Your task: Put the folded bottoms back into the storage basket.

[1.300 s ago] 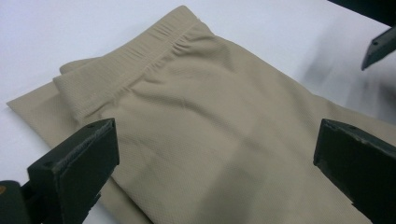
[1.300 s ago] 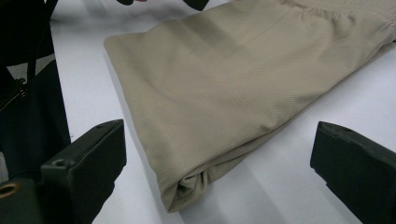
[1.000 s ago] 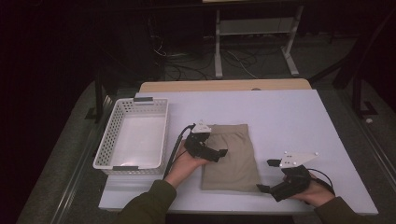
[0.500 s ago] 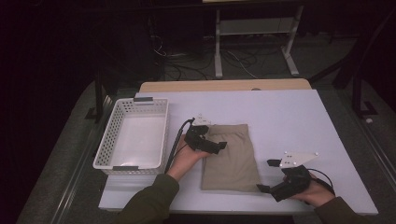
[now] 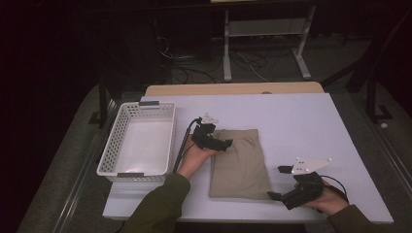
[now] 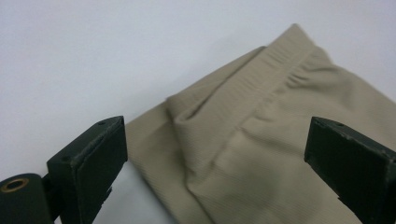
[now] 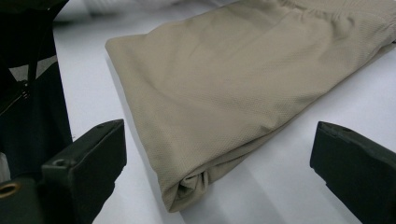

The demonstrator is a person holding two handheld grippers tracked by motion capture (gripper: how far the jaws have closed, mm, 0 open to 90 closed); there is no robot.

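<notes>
Left gripper [image 6: 219,154]: jaws spread wide, nothing between them, straddling the elastic waistband corner of the folded cloth [image 6: 261,140]. Right gripper [image 7: 219,163]: jaws likewise wide apart and empty, aimed at the cloth's near corner, where the fold ends in a small tuck.

High view: the cloth [image 5: 240,162] lies flat on the table [image 5: 301,121], a tan rectangle just right of the basket [image 5: 109,155]. The left gripper [image 5: 218,143] sits over the cloth's far left corner; the right gripper [image 5: 278,187] rests beside its near right corner, not touching.

Judgement: step in hand looks like taking hold of the cloth at two opposite corners to lift it, probably toward the basket. To do it well, lower each lower jaw flat to the table and slide it under all layers before closing; the waistband corner is thick and gaping, so a shallow bite may catch the top layer only. Close both at once so the fold keeps.

Edges and room: the cloth's near edge lies close to the table's near edge, giving the right hand little room. The basket is empty, its right wall just left of the left hand; the lift must clear that rim. Right and beyond the cloth, the table is open.
</notes>
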